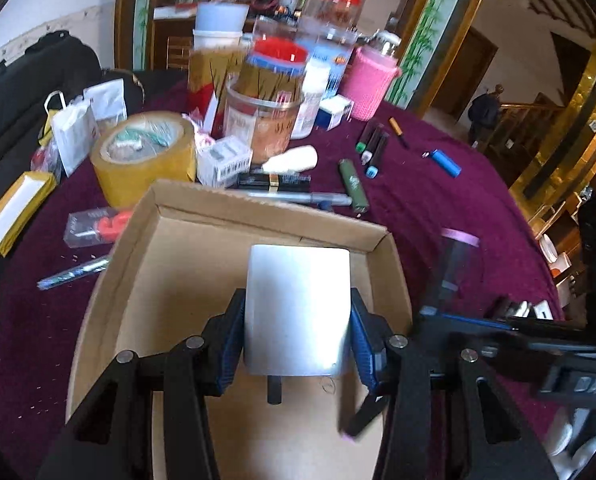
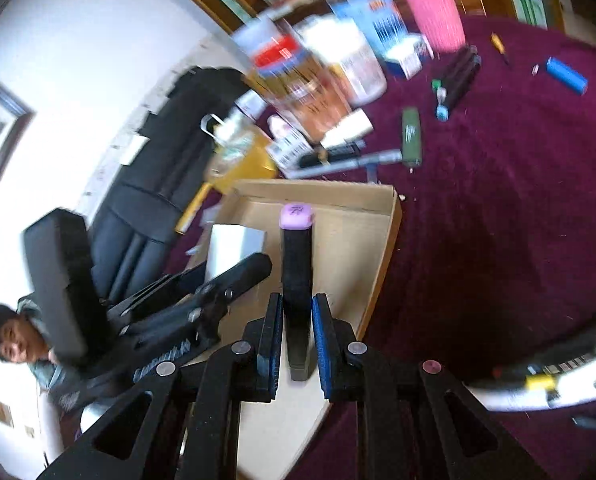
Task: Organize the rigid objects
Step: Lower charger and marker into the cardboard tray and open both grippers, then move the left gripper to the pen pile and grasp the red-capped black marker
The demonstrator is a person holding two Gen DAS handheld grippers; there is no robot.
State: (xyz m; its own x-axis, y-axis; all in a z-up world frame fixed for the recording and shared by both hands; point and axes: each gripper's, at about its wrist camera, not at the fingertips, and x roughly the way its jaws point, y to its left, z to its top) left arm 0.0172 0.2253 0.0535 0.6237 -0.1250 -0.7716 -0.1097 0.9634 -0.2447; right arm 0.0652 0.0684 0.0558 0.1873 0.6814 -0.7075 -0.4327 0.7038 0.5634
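Above box [image 1: 234, 216], tin [image 1: 298, 308] between tool [image 1: 298, 344] pads

A black chair [image 2: 146, 208] and gold-framed mirror [image 1: 449, 40] flank the maroon tablecloth [image 1: 437, 216].

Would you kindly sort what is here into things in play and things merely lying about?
In play:
silver block in left gripper
black marker in right gripper
cardboard box

Lying about:
tape roll
blue lighter
pink bottle
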